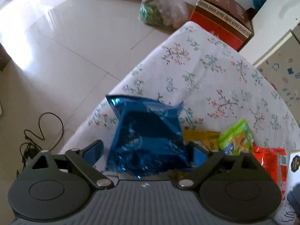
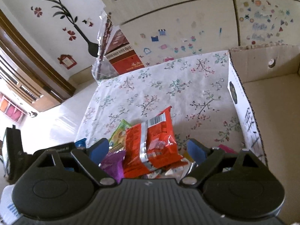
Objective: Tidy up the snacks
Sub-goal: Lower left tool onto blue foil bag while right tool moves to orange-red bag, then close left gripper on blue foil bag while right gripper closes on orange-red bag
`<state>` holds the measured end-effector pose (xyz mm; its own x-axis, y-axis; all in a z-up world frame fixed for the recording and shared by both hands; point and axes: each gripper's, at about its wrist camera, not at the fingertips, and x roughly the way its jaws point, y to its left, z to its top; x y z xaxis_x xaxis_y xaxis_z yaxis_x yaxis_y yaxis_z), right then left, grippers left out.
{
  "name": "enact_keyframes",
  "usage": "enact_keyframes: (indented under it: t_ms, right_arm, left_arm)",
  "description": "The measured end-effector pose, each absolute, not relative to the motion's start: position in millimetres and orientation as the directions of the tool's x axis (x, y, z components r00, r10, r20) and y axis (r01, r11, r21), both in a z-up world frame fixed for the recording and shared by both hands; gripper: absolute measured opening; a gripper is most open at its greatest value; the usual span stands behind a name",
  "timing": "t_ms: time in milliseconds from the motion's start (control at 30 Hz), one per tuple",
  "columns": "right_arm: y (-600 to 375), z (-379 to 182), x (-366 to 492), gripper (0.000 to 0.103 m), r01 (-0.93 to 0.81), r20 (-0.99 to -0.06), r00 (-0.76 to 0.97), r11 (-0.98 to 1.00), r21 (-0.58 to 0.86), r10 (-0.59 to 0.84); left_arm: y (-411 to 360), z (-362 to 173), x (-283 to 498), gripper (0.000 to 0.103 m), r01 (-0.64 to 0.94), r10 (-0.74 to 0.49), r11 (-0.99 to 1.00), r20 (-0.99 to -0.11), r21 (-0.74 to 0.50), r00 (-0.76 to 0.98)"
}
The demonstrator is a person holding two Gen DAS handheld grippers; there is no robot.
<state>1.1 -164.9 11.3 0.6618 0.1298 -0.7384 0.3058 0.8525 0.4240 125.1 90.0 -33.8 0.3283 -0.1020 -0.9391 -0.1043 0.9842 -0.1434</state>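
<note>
Left claw [image 1: 148, 148]: wide open, blue snack bag [image 1: 148, 136] standing between its fingers; grip unclear.
Right claw [image 2: 148, 150]: wide open around orange snack bag [image 2: 151, 144], on floral surface [image 2: 168, 93] beside cardboard box [image 2: 262, 101].

One blue packet [image 1: 148, 136], one green [image 1: 236, 136], one red [image 2: 153, 144], one purple [image 2: 113, 164], one cardboard box [image 2: 262, 101]

The blue packet [image 1: 148, 136] is smeared by motion blur, so its print is unreadable, and it hides most of the yellow packet [image 1: 202, 136] behind it. The cardboard box [image 2: 262, 101] is cut off by the right wrist view's right edge. The purple packet [image 2: 114, 165] is partly covered by the orange packet [image 2: 150, 144].
</note>
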Motion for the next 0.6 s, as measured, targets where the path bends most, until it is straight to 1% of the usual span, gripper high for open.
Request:
enact_keyframes:
  t_ms: [100, 200, 467, 600]
  right_arm:
    - [-163, 5, 8, 0.092, 0.308, -0.743, 0.656, 0.850, 0.427, 0.135]
    - [-159, -2, 15, 0.096, 0.306, -0.753, 0.640, 0.848, 0.432, 0.152]
    - [-149, -18, 28, 0.096, 0.311, -0.770, 0.625, 0.864, 0.396, 0.128]
    - [-141, -22, 33, 0.094, 0.289, -0.782, 0.615, 0.893, 0.346, 0.103]
  left_arm:
    - [88, -30, 122, 0.091, -0.093, -0.115, 0.984, -0.937, -0.154, 0.329]
    - [83, -28, 119, 0.090, -0.079, -0.100, 0.988, -0.938, -0.133, 0.331]
    - [75, -20, 110, 0.088, -0.051, -0.076, 0.994, -0.936, -0.099, 0.345]
    - [67, -13, 104, 0.087, -0.028, -0.074, 0.996, -0.933, -0.090, 0.351]
